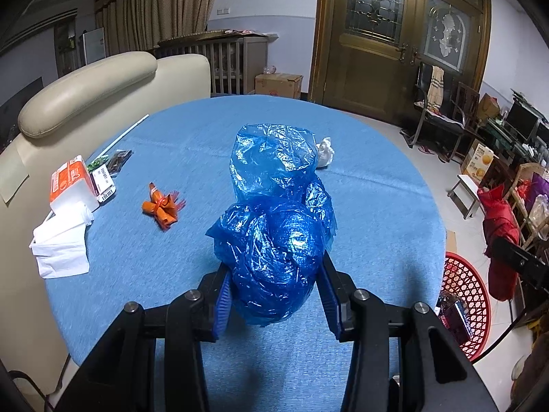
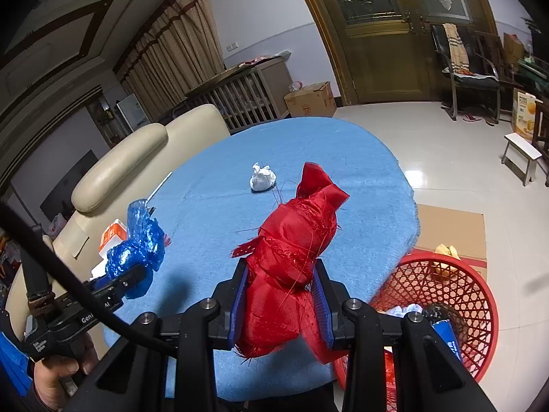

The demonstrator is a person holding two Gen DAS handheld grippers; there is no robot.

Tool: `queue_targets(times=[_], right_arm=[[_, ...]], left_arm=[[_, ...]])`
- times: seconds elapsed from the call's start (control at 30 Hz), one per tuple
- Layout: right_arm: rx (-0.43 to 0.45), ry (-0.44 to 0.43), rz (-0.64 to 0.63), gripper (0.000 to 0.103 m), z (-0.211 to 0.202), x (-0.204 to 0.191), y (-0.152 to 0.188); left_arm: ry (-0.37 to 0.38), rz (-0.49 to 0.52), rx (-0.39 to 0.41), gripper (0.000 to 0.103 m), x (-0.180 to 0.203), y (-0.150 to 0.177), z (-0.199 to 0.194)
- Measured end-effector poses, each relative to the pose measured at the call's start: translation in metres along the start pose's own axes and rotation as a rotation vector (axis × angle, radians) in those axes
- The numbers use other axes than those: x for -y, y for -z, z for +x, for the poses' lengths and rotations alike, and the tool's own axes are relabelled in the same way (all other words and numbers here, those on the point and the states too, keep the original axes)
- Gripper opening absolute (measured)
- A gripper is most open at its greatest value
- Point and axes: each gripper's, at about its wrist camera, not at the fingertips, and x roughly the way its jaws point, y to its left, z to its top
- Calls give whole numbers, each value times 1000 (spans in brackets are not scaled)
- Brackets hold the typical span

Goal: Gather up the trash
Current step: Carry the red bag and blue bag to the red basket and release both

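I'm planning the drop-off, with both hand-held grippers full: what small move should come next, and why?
Probably carry the right hand-held gripper sideways over the red basket and let go. It is shut on the red fabric bundle, and the basket stands on the floor just past the table edge on that side, already holding trash. The left hand-held gripper, holding the blue plastic bag, could follow.

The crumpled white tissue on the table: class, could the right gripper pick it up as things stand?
Probably not: the right gripper is shut on a red cloth bundle, so its jaws are occupied. The crumpled white tissue lies unobstructed.
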Motion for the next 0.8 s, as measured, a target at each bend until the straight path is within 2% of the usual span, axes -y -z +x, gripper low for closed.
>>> queue_targets(times=[0.33, 0.8], right_arm=[[-6, 31, 33, 37, -15, 23, 22], [-43, 220, 143, 37, -38, 99, 47]], left_arm=[[31, 18, 16, 47, 14, 0, -7], [138, 106, 27, 47, 56, -1, -11]])
